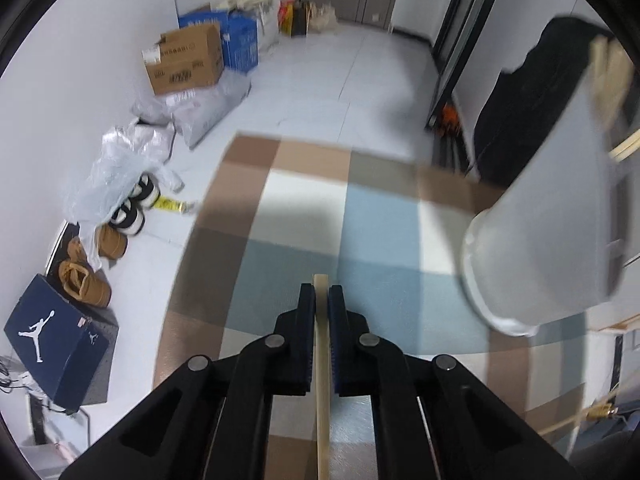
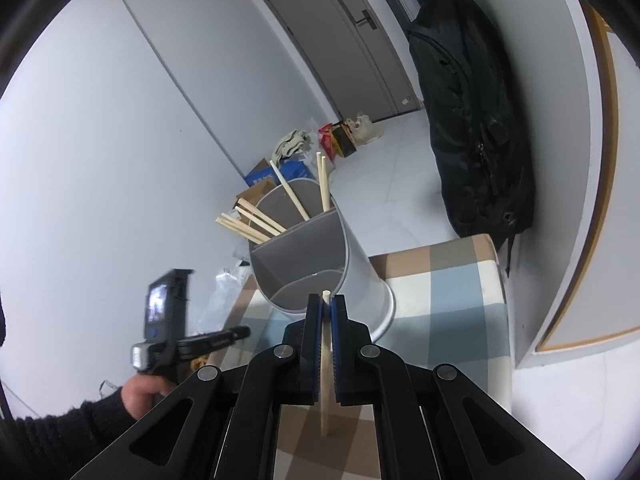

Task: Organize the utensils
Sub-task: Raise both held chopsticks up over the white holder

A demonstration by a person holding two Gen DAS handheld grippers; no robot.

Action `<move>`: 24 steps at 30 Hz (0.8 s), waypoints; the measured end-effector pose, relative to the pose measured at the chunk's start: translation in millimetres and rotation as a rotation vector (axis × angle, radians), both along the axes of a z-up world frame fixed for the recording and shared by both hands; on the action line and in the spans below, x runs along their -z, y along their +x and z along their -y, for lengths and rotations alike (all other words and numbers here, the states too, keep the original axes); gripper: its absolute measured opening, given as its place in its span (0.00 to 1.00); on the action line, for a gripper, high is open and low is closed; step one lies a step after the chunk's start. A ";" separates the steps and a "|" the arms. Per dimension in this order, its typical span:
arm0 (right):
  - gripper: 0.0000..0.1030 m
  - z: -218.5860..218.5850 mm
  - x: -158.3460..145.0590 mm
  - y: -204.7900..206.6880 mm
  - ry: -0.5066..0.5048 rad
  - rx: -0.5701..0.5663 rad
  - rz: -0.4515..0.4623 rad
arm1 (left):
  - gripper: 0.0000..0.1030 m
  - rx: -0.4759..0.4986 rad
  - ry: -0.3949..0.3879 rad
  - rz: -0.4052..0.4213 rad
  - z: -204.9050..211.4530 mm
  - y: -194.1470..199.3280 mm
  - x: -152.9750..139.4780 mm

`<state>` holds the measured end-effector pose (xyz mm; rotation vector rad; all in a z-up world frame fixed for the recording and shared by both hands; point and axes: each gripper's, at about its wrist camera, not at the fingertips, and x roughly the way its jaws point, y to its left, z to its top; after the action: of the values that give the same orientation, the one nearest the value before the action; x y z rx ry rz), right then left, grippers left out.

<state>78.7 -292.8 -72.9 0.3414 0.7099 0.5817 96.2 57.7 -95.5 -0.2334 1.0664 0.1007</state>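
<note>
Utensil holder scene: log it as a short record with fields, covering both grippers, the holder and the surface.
left gripper: shut on one chopstick
right gripper: shut on another chopstick
utensil holder: white, divided, tilted toward the right wrist camera
far compartment: several loose chopsticks
near compartment: no chopsticks visible inside
surface: checked cloth under the holder
background: black backpack hanging by the wall
</note>
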 end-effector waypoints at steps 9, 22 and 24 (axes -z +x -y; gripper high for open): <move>0.04 -9.8 -24.3 -13.5 -0.013 -0.024 0.076 | 0.02 0.099 -0.010 0.196 27.3 -27.2 -64.0; 0.04 -14.9 -103.8 -10.3 -0.001 -0.043 0.219 | 0.02 0.171 -0.100 0.490 42.4 -24.9 -175.9; 0.04 -13.1 -115.0 -3.7 0.004 -0.041 0.231 | 0.02 0.176 -0.091 0.544 45.6 -19.5 -189.4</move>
<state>75.1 -279.7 42.2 0.2586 0.4947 0.6493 76.7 12.1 93.9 -0.2307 0.5462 -0.1645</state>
